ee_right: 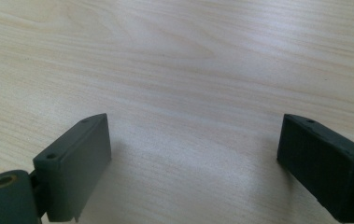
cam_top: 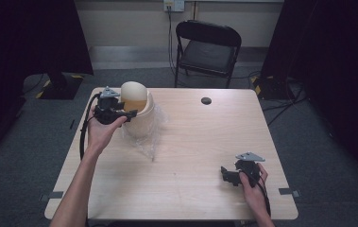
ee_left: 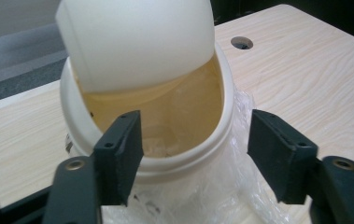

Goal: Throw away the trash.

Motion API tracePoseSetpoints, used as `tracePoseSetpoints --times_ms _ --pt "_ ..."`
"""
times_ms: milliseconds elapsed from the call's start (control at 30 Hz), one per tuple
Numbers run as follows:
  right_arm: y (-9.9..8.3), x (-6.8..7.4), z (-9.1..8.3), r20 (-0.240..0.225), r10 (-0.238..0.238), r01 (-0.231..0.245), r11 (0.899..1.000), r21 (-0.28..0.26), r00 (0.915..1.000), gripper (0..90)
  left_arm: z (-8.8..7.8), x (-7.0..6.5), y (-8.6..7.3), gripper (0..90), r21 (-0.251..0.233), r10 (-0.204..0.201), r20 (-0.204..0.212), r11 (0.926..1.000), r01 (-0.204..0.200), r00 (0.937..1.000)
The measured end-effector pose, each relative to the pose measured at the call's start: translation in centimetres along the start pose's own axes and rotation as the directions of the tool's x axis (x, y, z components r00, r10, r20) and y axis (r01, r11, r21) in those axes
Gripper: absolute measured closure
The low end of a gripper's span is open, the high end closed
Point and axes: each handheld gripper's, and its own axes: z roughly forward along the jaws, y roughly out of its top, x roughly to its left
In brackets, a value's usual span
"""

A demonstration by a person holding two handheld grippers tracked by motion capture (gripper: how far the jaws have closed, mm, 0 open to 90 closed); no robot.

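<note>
Left gripper: fingers apart at the cream bin rim, gripping nothing.
Bin lid: tilted.
Right gripper: fingers wide apart, over bare tabletop.

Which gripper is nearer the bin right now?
Left. The left gripper is at the bin, its open jaws by the rim. The right gripper is far off, over bare table near the front edge.

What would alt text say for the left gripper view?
A cream bin with its swing lid tilted open stands on a pale wooden table, with clear plastic film under it. The left gripper has its two black jaws apart, near the bin's rim.
</note>
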Motion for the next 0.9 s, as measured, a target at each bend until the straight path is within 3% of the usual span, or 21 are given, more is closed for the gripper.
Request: tracePoseSetpoints --times_ms 167,367,467,667,900 --pt "0.0 0.0 0.0 0.000 0.000 0.000 1.000 0.000 1.0000 8.9 -1.0 0.1 -0.8 26.2 0.005 -0.021 -0.016 0.9998 0.021 0.9997" --pt "0.0 0.0 0.0 0.000 0.000 0.000 1.000 0.000 1.0000 8.9 -1.7 -0.3 -1.8 17.7 -0.003 -0.033 0.021 0.9995 0.033 0.9992" --pt "0.0 0.0 0.0 0.000 0.000 0.000 1.000 0.000 1.0000 8.9 -1.9 -0.5 -2.2 16.5 0.006 -0.004 0.032 1.0000 0.003 0.9995" --pt "0.0 0.0 0.0 0.000 0.000 0.000 1.000 0.000 1.0000 8.9 -2.7 -0.9 -3.5 16.4 0.009 0.018 0.051 0.9998 -0.018 0.9986" --pt "0.0 0.0 0.0 0.000 0.000 0.000 1.000 0.000 1.0000 8.9 -4.1 -1.2 -5.1 16.1 0.025 0.038 0.028 0.9989 -0.039 0.9989"
